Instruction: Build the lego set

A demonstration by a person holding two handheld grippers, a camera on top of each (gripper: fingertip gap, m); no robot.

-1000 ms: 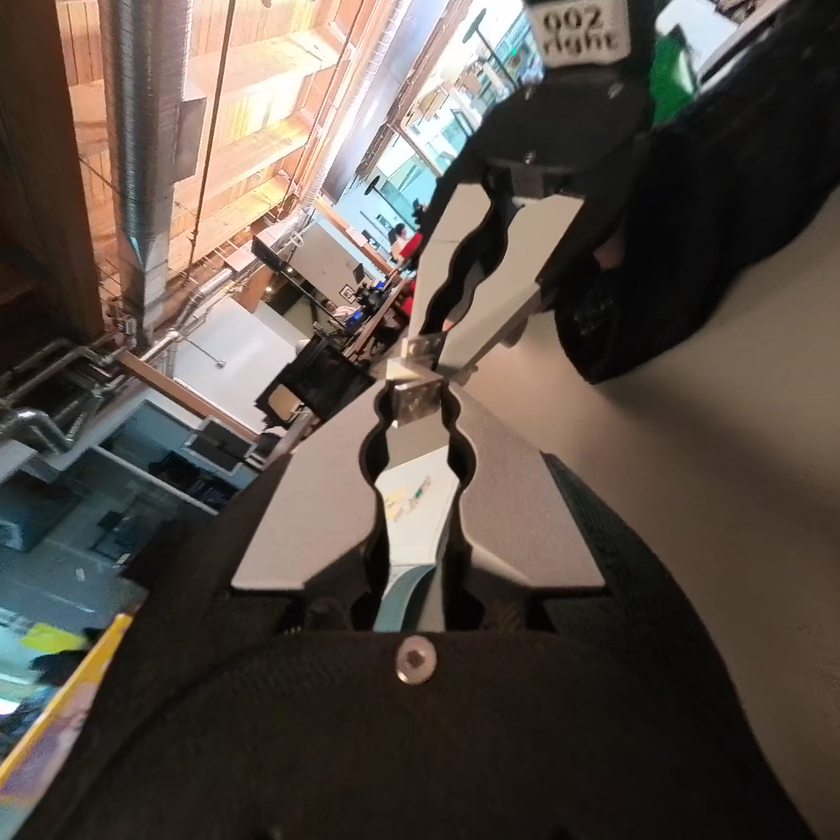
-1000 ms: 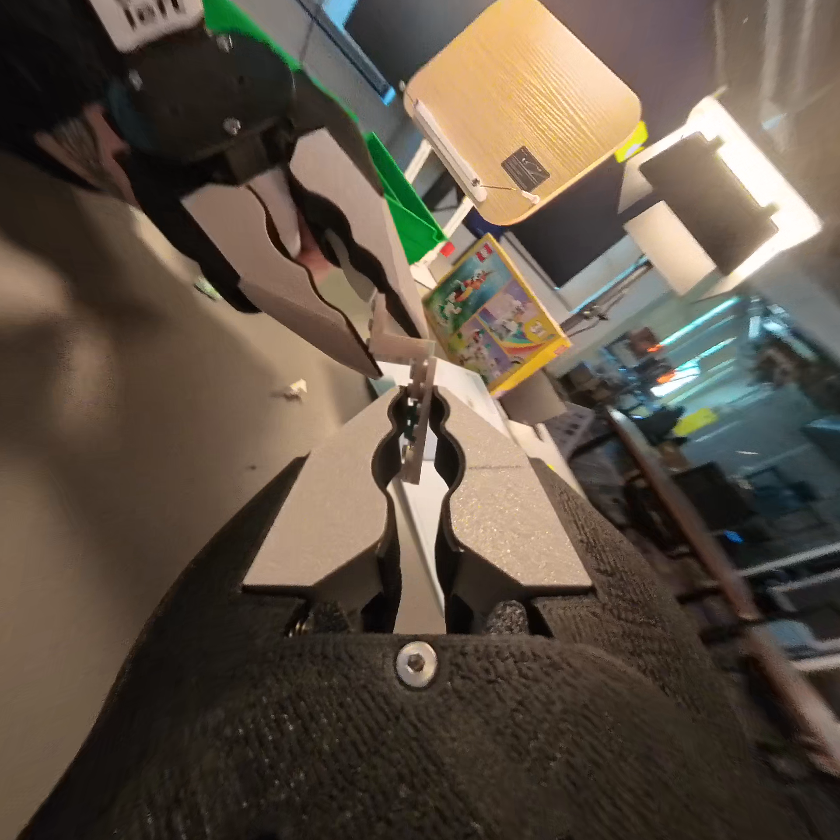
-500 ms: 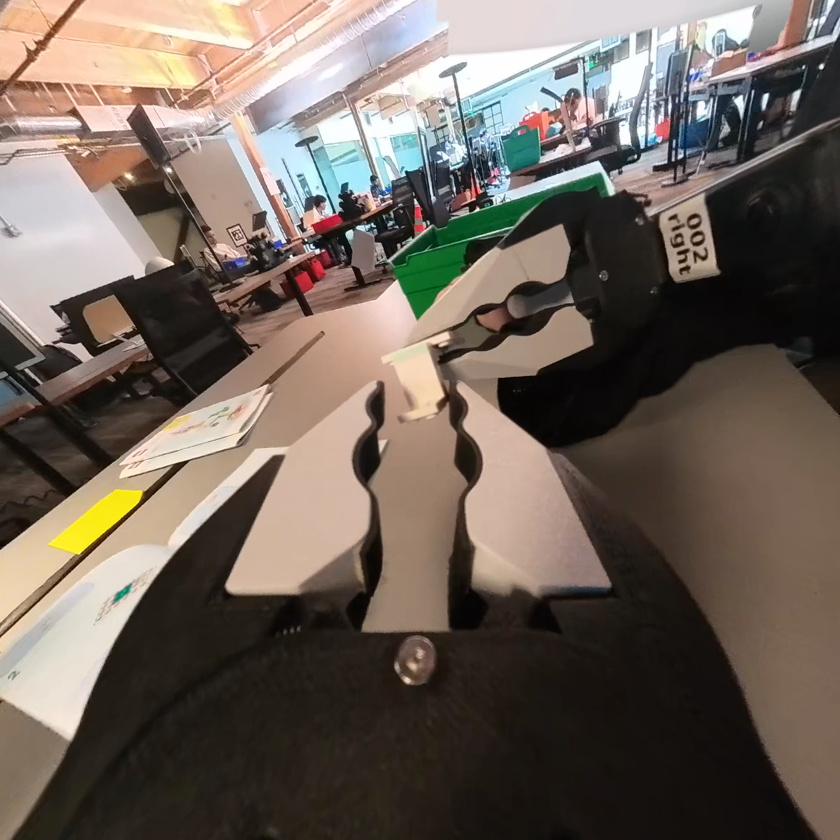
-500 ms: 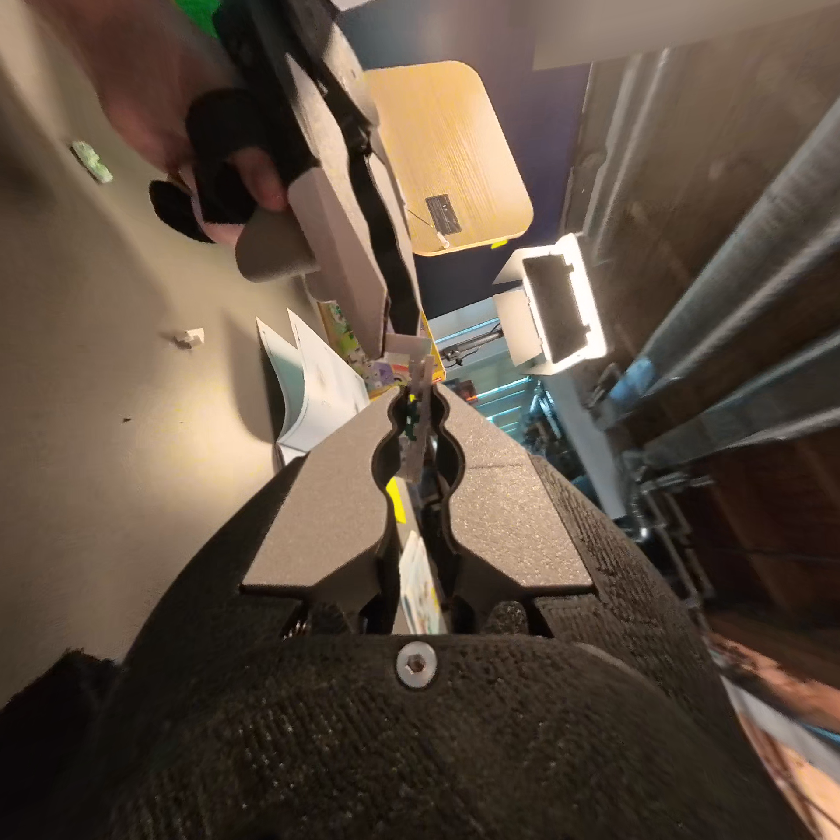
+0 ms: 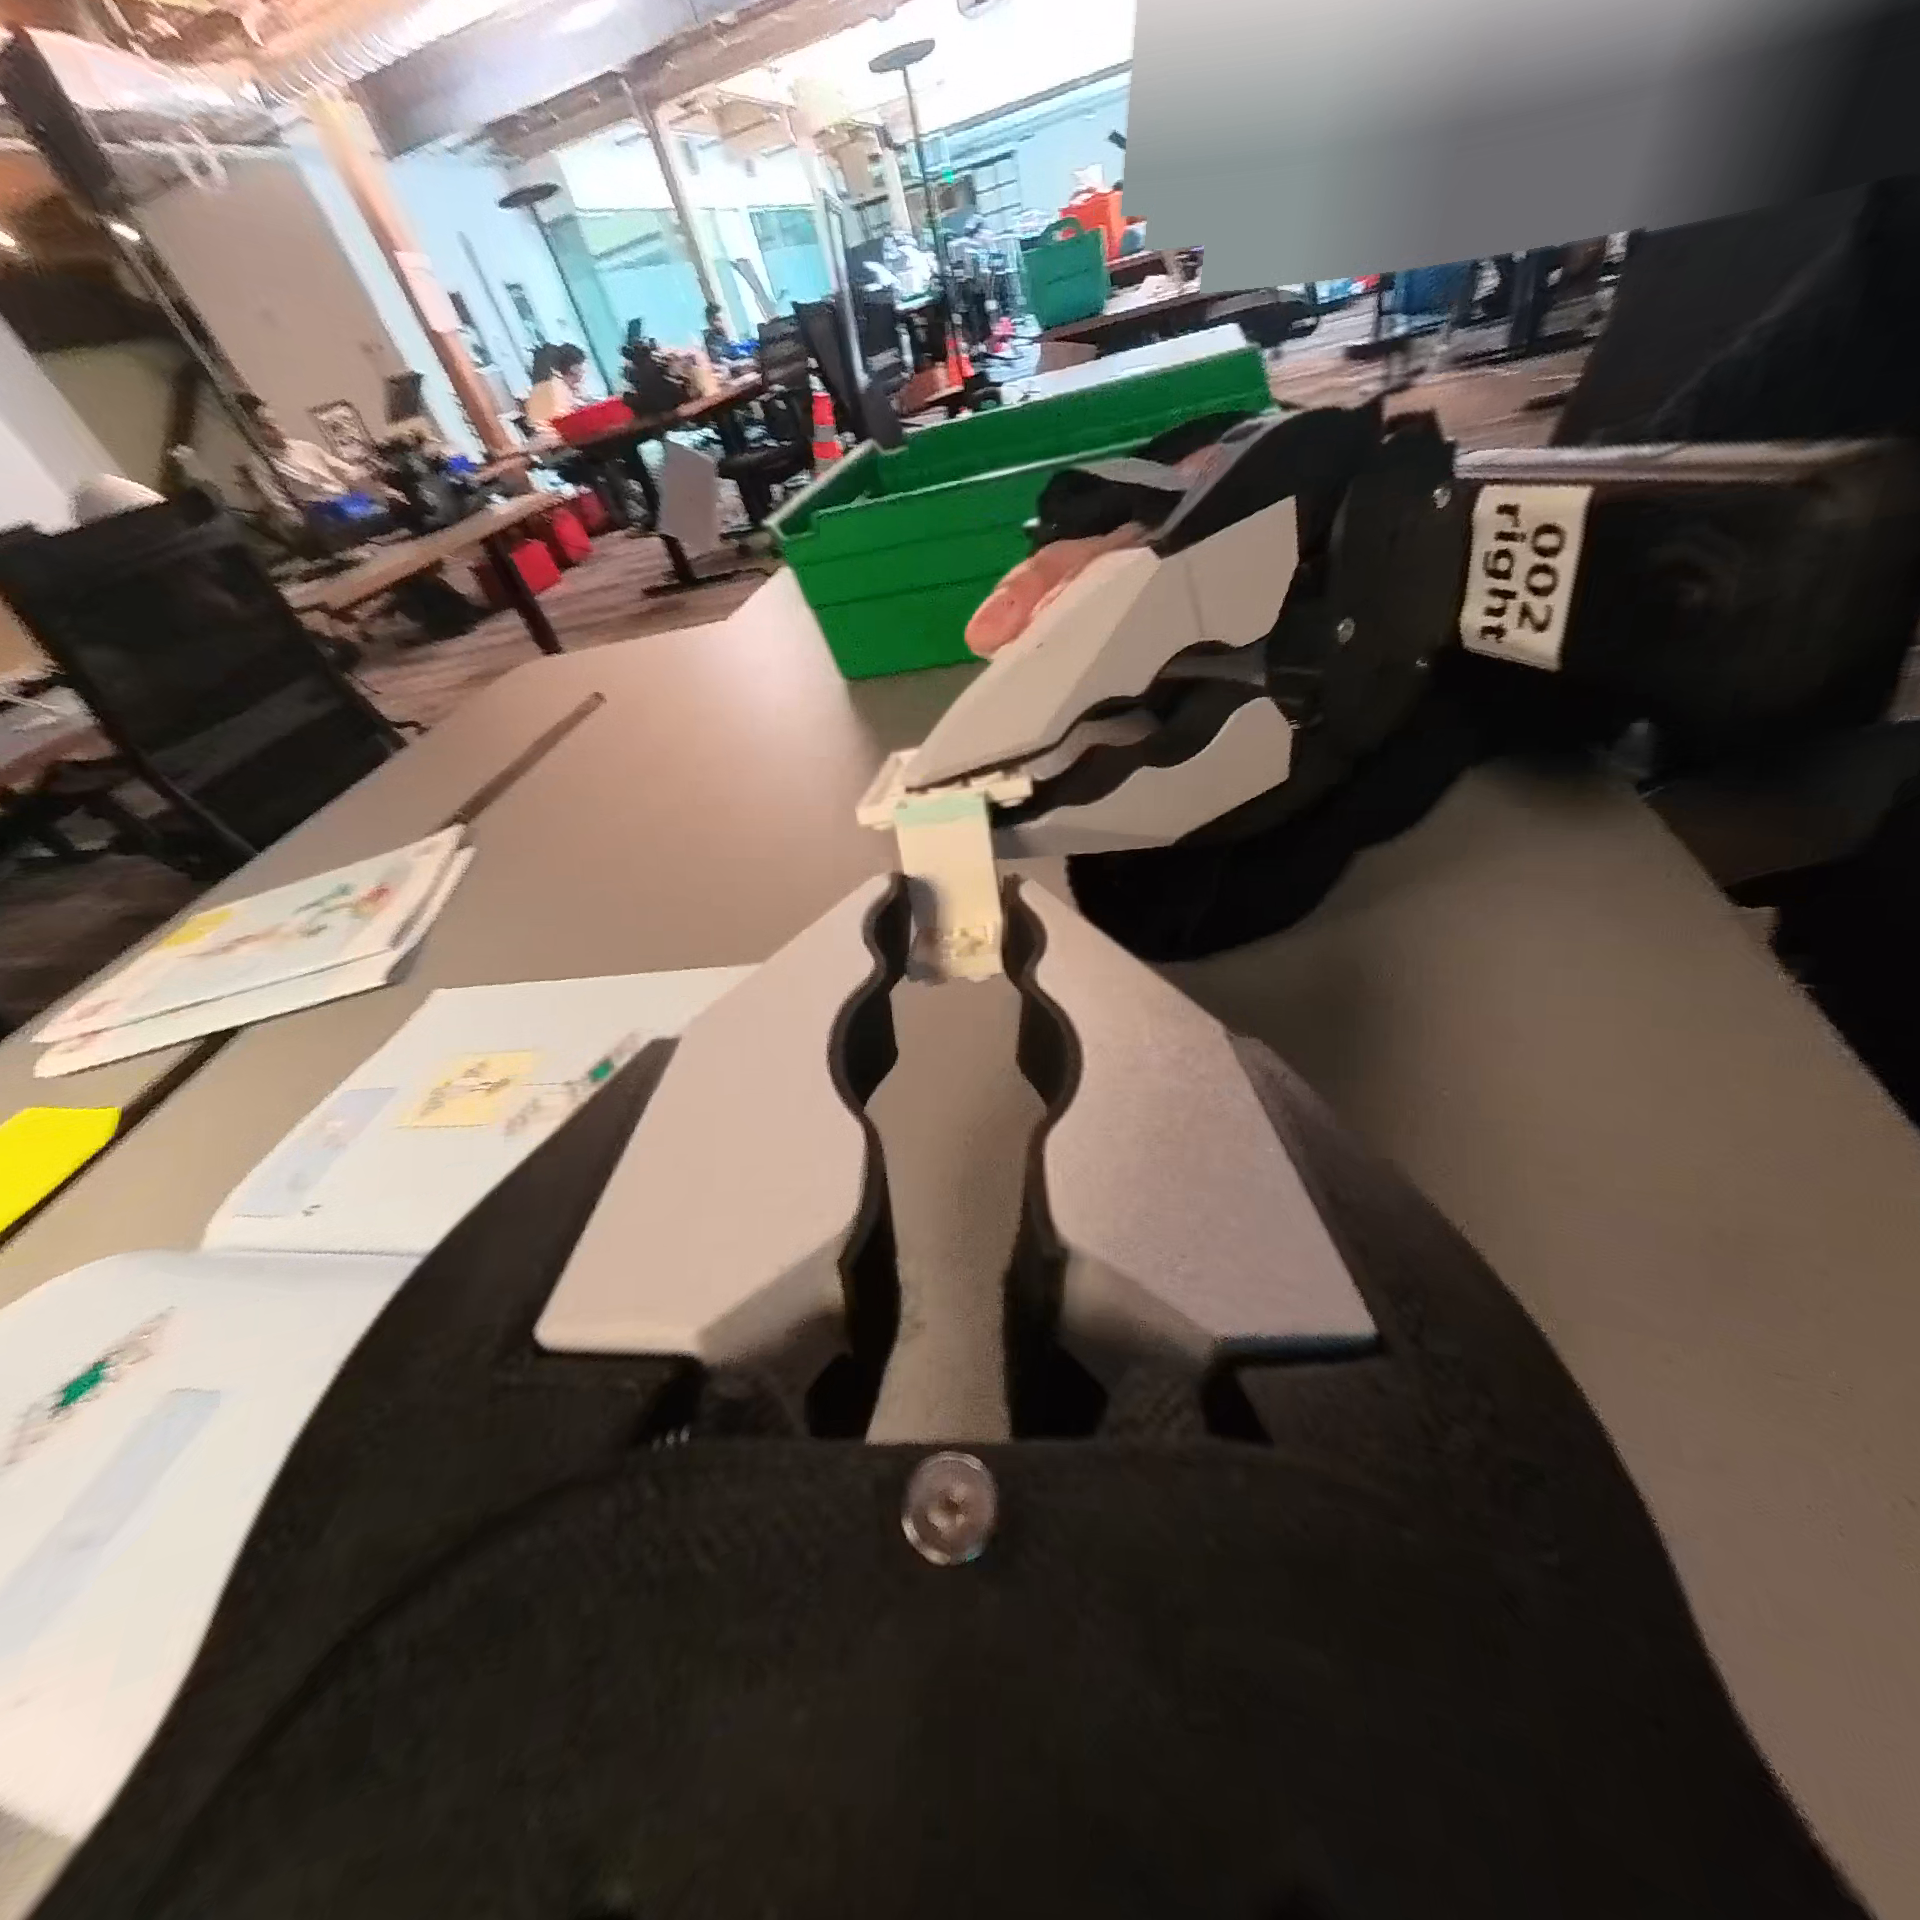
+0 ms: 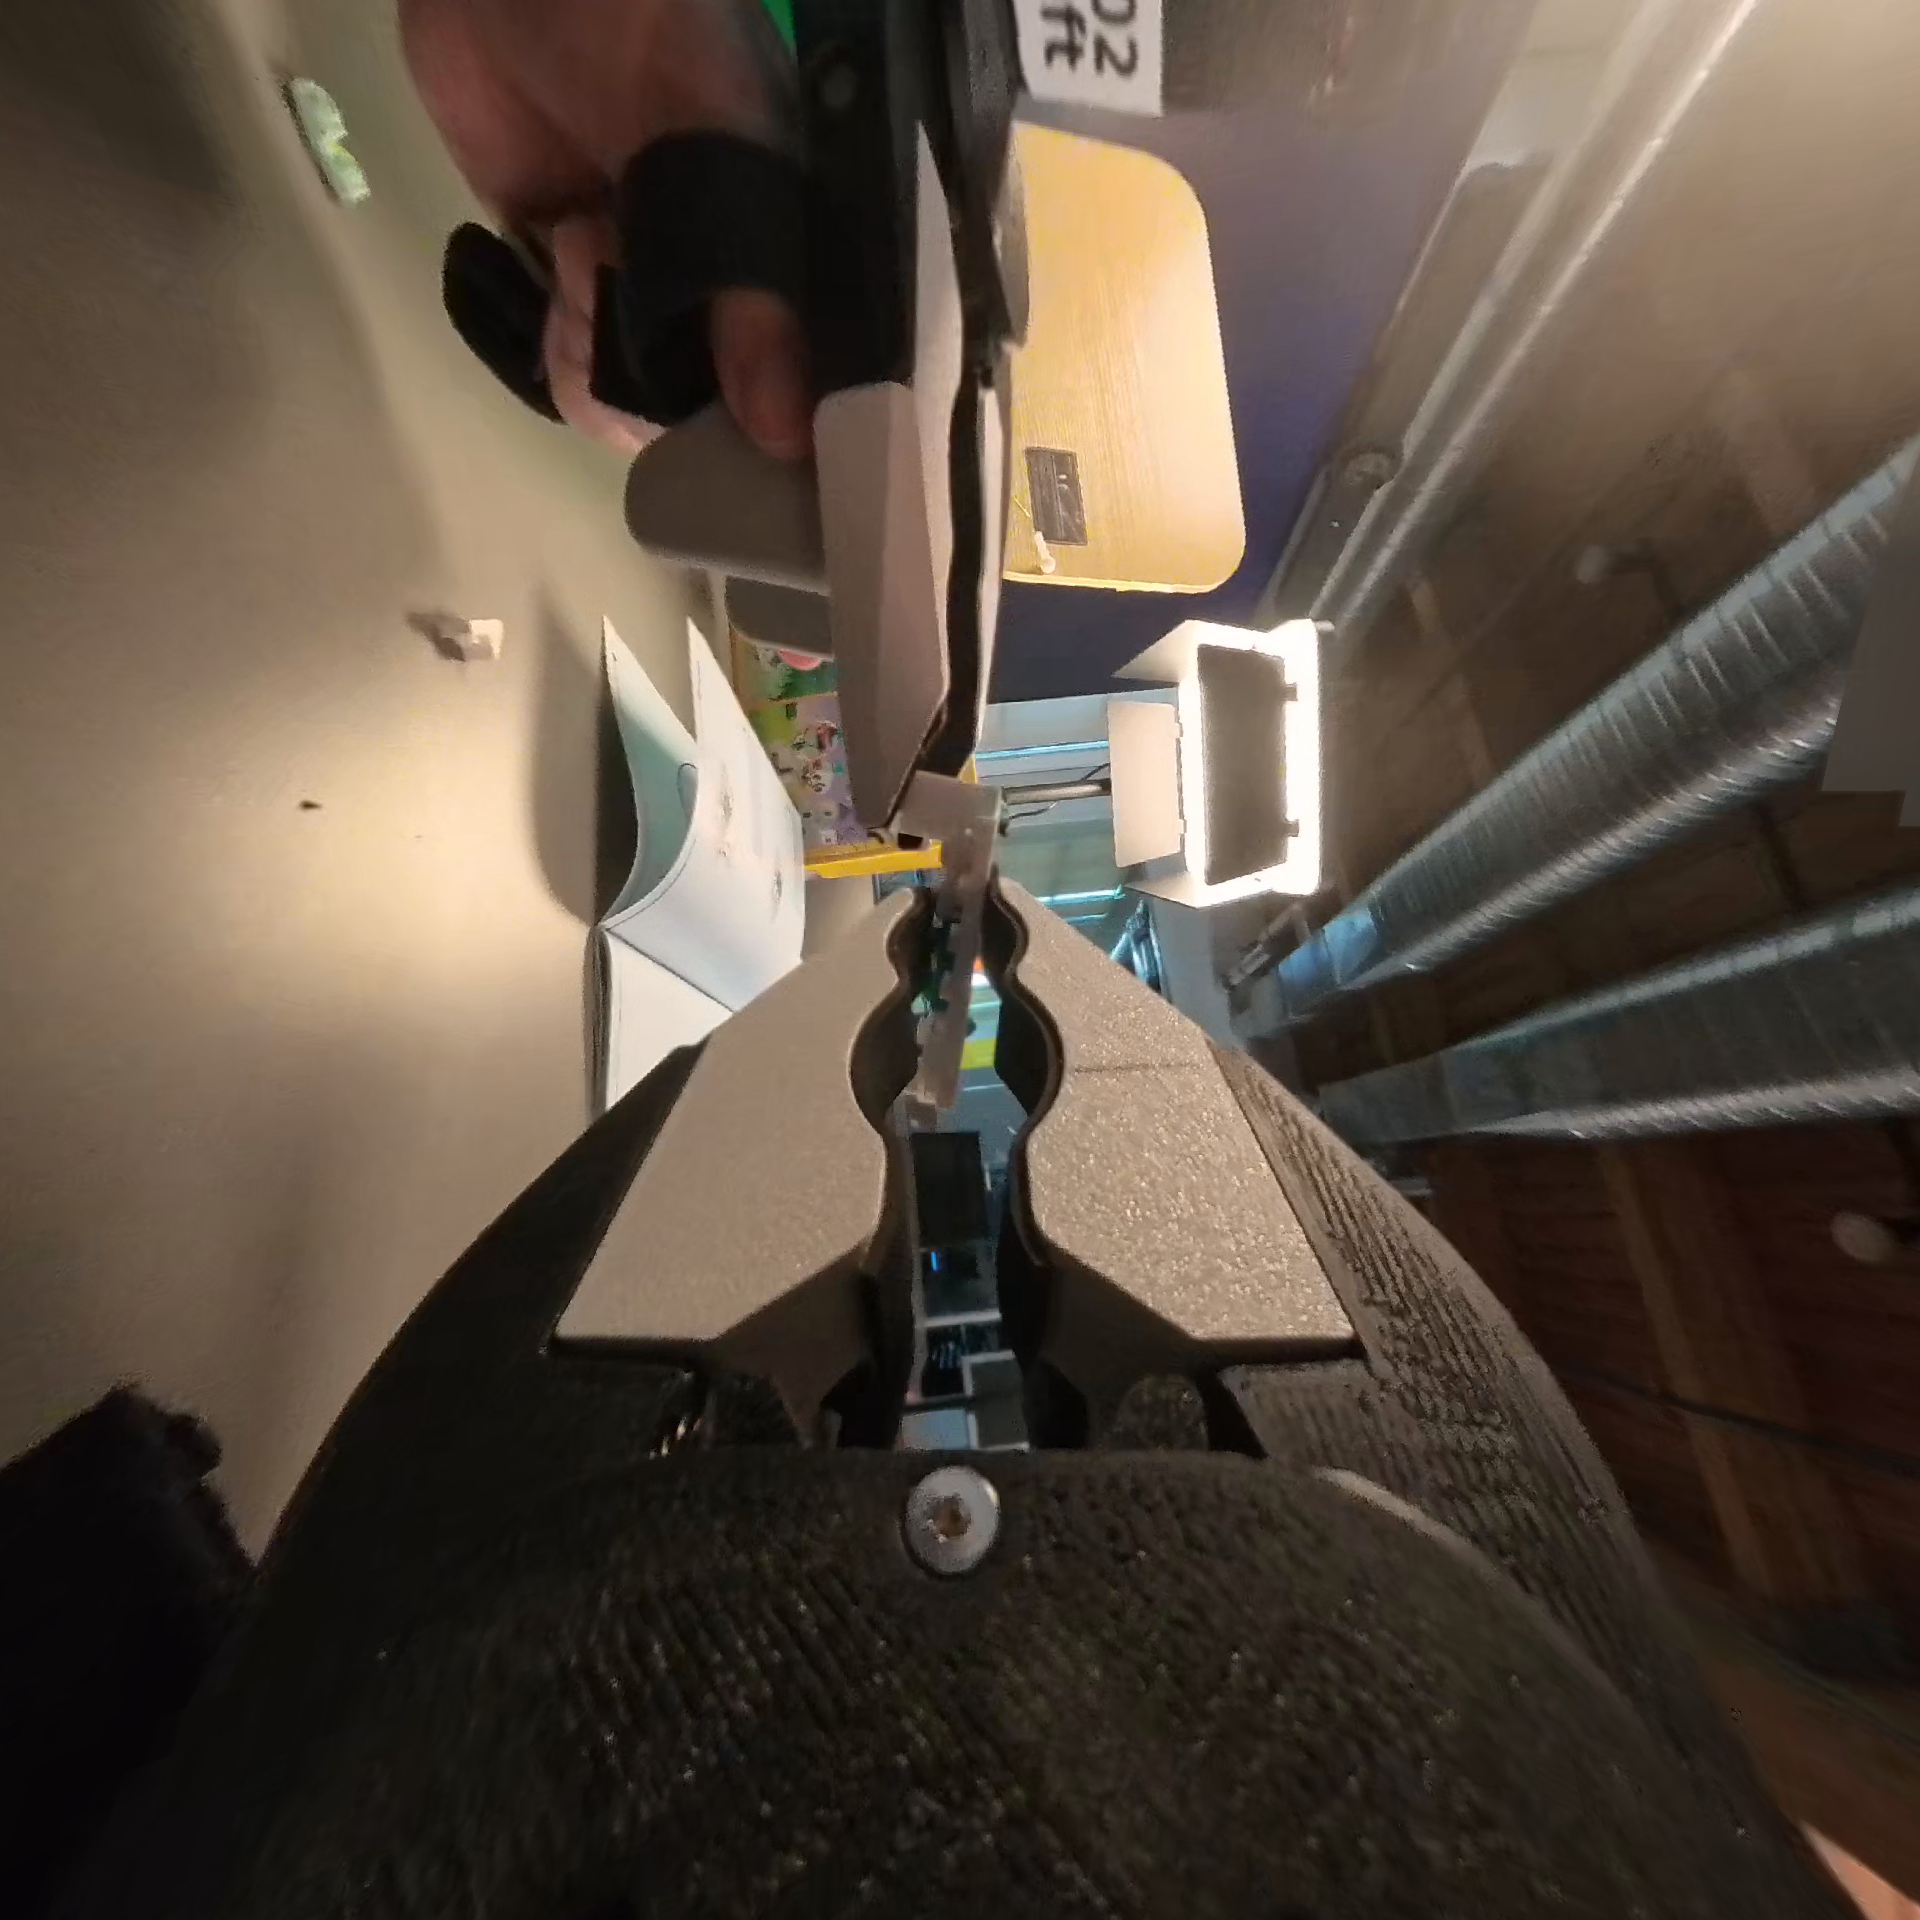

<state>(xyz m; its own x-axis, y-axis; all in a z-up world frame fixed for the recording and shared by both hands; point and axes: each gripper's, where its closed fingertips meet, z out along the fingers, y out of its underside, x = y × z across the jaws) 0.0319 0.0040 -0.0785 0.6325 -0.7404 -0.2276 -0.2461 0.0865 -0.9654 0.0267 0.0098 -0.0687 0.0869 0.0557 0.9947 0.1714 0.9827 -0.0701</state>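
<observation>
Your left gripper [image 5: 951, 914]: fingers drawn in on a small white lego piece [image 5: 954, 902], clamped at the tips and held above the grey table [image 5: 1507, 1091]; your right gripper [image 6: 951, 914]: closed on a thin white lego plate [image 6: 954, 961] held edge-on between its tips, with green bits showing on one face; the two grippers meet tip to tip, and the white piece touches the plate at roughly a right angle, though whether the two are pressed fully together cannot be told; in the left wrist view your right gripper [image 5: 971, 792] comes in from the right, with a fingertip showing over its upper finger; in the right wrist view your left gripper [image 6: 935, 800] reaches down from the top, with your hand [image 6: 623, 239] wrapped in black straps behind it; open instruction booklet [image 5: 416, 1122]: flat on the table to the left of your left gripper; second booklet [image 5: 260, 945]: farther off, closed; yellow sheet [image 5: 42, 1153]: at the table's left edge; green bin [image 5: 935, 561]: on the table behind your right gripper; small loose white piece [image 6: 462, 636]: lying alone on the table; colourful set box [image 6: 790, 717]: beyond the open booklet, mostly hidden behind your left gripper.
</observation>
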